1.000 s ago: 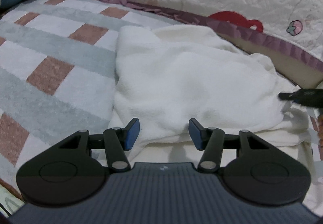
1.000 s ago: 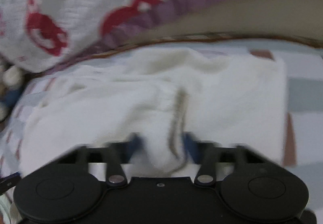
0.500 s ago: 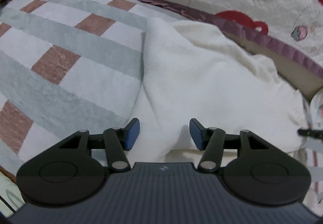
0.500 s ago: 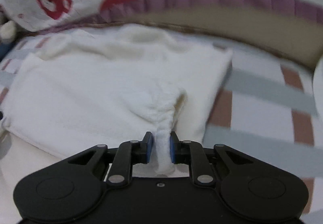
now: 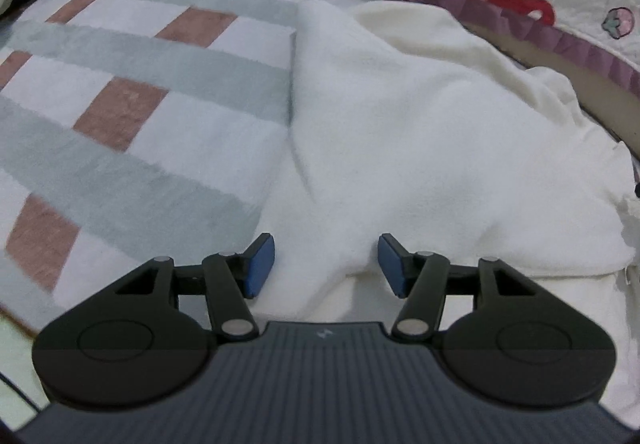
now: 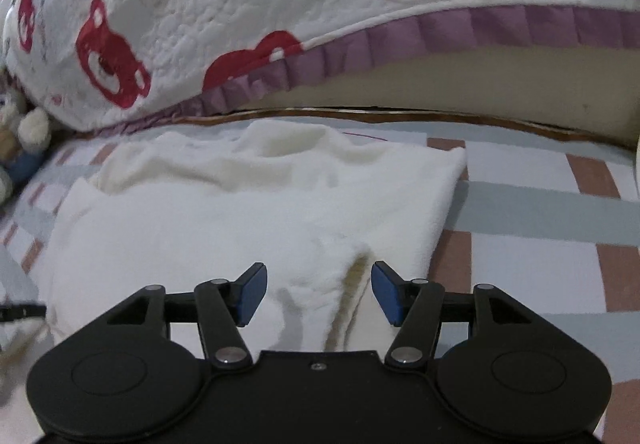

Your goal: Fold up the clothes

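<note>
A white fleecy garment [image 5: 420, 132] lies partly folded on a checked blanket [image 5: 120, 108]. It also shows in the right wrist view [image 6: 248, 212]. My left gripper [image 5: 326, 266] is open and empty, low over the garment's near edge. My right gripper [image 6: 318, 294] is open and empty, with a bunched ridge of the garment lying between its blue pads [image 6: 252, 294].
A quilt with red bears [image 6: 200, 24] and a purple frill hangs over a beige edge [image 6: 460, 84] behind the garment. Plush toys [image 6: 20, 140] sit at the far left. The checked blanket [image 6: 540, 236] stretches to the right of the garment.
My right gripper has opened and let go of the pinched fold of the garment. My left gripper stays open and has shifted left along the garment's edge.
</note>
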The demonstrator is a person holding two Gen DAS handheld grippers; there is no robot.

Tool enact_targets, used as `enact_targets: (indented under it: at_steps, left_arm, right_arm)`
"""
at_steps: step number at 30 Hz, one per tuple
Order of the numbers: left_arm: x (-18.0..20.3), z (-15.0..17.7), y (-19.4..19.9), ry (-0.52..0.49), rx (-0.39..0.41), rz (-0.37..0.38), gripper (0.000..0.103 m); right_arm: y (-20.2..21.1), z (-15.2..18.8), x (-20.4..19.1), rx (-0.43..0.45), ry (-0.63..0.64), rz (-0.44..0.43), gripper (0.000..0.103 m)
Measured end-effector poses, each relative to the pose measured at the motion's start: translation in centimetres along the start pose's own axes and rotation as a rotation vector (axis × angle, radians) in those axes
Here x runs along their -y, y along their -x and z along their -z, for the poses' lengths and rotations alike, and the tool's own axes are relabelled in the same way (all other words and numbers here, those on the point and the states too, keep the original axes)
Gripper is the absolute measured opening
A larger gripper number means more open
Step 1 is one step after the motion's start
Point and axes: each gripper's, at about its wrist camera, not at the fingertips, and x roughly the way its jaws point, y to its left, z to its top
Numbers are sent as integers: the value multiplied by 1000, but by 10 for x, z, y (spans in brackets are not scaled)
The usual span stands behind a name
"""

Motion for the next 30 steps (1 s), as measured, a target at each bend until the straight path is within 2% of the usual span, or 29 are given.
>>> enact_targets:
  at_steps: [4,7,10,14,17,20,23,27,28,30]
  left_arm:
    - [-10,2,4,33,-13,1,58]
    - [-17,-2,13,92,60,63,58]
    - [-15,-11,26,101,163,96,58]
    - [-12,-42,19,52,100,65,59]
    - [-19,-78,-2,34,90,92,63]
    - [-12,-117,-39,34,72,59,63]
    - [-4,-145,-72,3,107,41,63]
    - [-15,-170,-110,87,80,55,63]
    - [-18,-173,-116,102,74,62,60]
    - [-19,-178,-120,66,90,90,15]
  right_arm:
    - [-9,-6,10,7,-64,-60,63]
    - [-23,-11,10,-11,-34,-67,63]
    - [-41,-18,9,-39,8,-49,64]
    - [-61,-24,10,-78,19,-36,64]
    - [-70,-25,7,-95,29,-56,64]
    - [-78,-23,2,-112,69,-52,64]
    - [-77,-26,-2,-121,137,-51,64]
    - [-68,-34,-2,-103,210,-66,64]
    - [-64,-38,0,-92,219,-77,64]
    - [-59,-48,7,-82,232,-83,65]
